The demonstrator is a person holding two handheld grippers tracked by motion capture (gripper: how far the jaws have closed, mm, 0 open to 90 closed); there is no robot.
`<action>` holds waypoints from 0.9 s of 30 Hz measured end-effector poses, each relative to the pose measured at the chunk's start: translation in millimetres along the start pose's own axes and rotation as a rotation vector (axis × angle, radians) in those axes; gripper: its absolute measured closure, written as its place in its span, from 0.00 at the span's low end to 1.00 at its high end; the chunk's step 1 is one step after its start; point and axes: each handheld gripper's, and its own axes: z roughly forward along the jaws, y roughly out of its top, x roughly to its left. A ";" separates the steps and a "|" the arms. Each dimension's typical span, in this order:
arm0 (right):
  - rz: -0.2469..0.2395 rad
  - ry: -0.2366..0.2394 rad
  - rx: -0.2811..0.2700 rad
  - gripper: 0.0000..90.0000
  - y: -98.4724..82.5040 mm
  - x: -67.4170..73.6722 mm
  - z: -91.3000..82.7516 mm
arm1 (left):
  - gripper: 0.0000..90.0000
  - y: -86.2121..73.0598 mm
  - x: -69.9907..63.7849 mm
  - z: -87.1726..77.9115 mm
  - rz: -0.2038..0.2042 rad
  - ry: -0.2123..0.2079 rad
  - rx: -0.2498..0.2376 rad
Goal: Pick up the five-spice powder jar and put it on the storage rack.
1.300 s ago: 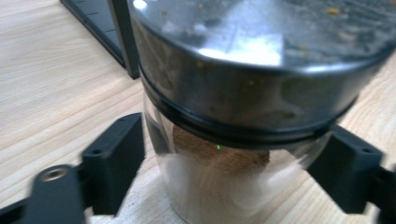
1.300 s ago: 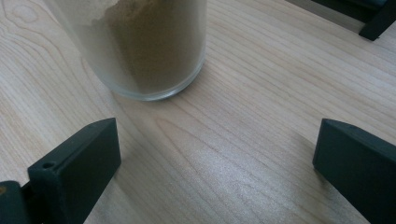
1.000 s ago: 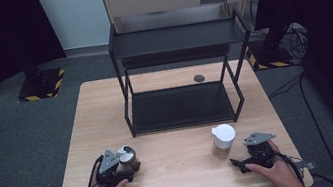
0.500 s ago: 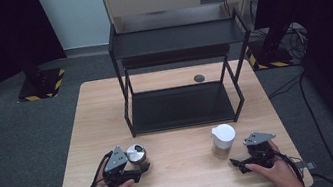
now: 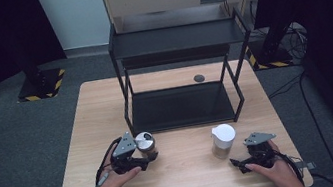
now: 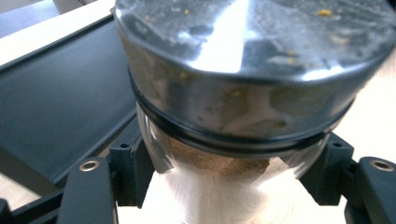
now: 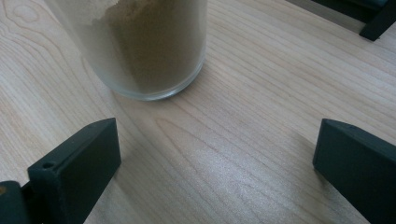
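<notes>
A glass jar with a shiny metal lid holds brown powder, and my left gripper is shut on its glass body, carrying it just in front of the black rack's lower shelf. A second glass jar with a white lid, also filled with tan powder, stands on the wooden table right of centre. My right gripper rests low on the table just to the right of that jar, its jaws open and wide apart with bare wood between them.
A black two-tier metal rack stands at the middle of the table, its lower shelf dark and flat. A small dark round disc lies behind the rack. Cables trail from both grippers toward the table's near edge.
My left gripper has carried the metal-lidded jar to the right and toward the rack, lifting it a little. The right gripper and the white-lidded jar have stayed put.
</notes>
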 end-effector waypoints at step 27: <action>-0.001 0.000 0.000 0.02 0.0 -0.1 0.0 | 0.33 77.2 23.6 6.3 0.072 -0.047 -0.001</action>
